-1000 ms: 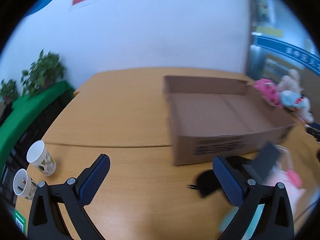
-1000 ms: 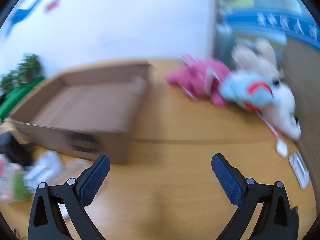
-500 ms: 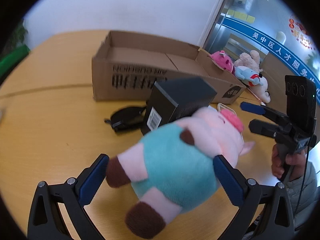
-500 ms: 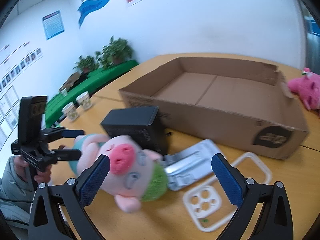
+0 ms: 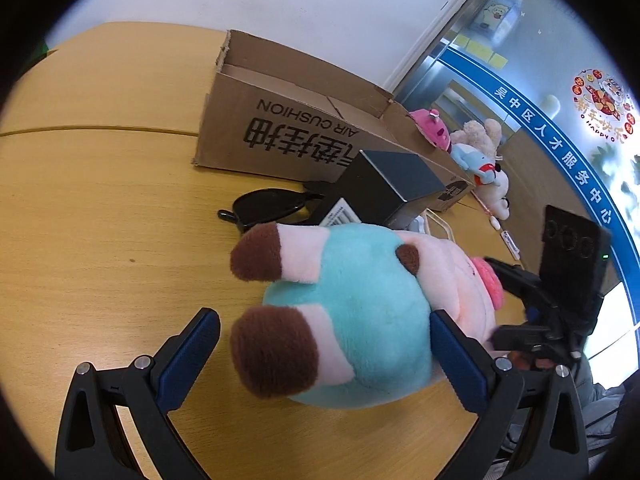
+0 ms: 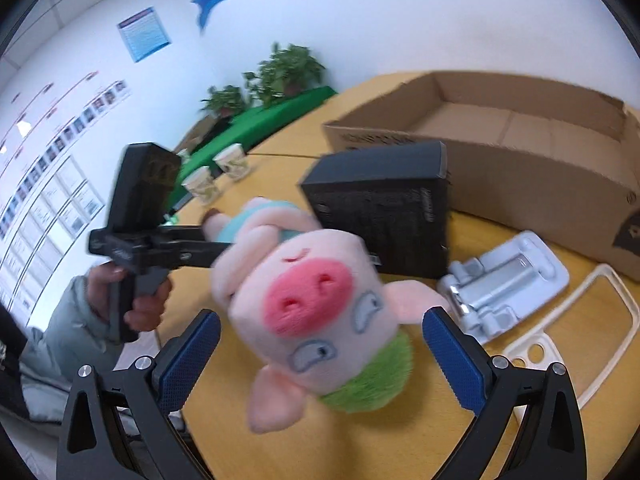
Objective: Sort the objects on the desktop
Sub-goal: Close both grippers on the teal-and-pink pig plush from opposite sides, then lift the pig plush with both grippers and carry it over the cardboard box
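Both hand-held grippers bracket the plush pig [image 5: 360,316]: the left hand-held gripper [image 5: 325,354] at its teal rump, the right hand-held gripper [image 6: 321,354] at its snout, jaws spread, neither clenched. The pig lies on the surface [image 5: 100,240] before the cardboard box [image 5: 288,128]. Next, I judge: close, lift, carry it into the box.

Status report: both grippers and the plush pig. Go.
Left gripper open around plush pig. Right gripper open at its head. Black box between pig and cardboard box.
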`<state>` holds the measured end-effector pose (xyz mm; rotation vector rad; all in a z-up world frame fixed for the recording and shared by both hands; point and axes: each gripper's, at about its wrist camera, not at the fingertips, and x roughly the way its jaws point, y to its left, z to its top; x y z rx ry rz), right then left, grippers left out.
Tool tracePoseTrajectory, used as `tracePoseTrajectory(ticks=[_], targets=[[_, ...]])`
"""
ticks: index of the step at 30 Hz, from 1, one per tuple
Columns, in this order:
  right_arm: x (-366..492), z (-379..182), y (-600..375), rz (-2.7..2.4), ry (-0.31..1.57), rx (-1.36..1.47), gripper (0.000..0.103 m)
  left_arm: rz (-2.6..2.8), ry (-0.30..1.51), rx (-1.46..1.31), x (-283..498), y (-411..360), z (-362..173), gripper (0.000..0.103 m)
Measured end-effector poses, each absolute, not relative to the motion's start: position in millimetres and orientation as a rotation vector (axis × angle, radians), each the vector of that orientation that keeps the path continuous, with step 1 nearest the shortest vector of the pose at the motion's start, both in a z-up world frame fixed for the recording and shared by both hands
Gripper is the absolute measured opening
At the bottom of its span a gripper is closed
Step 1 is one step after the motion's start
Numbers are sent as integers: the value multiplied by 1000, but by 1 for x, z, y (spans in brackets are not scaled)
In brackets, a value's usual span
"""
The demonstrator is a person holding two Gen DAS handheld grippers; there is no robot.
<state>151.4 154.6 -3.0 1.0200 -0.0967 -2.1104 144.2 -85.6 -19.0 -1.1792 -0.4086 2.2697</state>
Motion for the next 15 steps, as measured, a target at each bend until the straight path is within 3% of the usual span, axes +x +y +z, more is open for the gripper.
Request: tracePoseTrajectory(ticks=[2,3,6,9,15], targets=[[149,-13,149,-2096,-109,1062,102,2226,-430,-1180,143,-79,-21,98],[151,-14,145,-2073,-116,1060,100,2167,-442,-1176,144,-76,-22,89],[158,-11,143,-2097,-30,1047,101,2127,-413,-1164,152,-66,-19,88],[166,-11,162,-2076,-77,1057,97,2079,-436,-1183,155,-65,-23,88],[176,-7,185,-2134,-51,1087,98,2099,-487,-1190,152,-71,-23,88]])
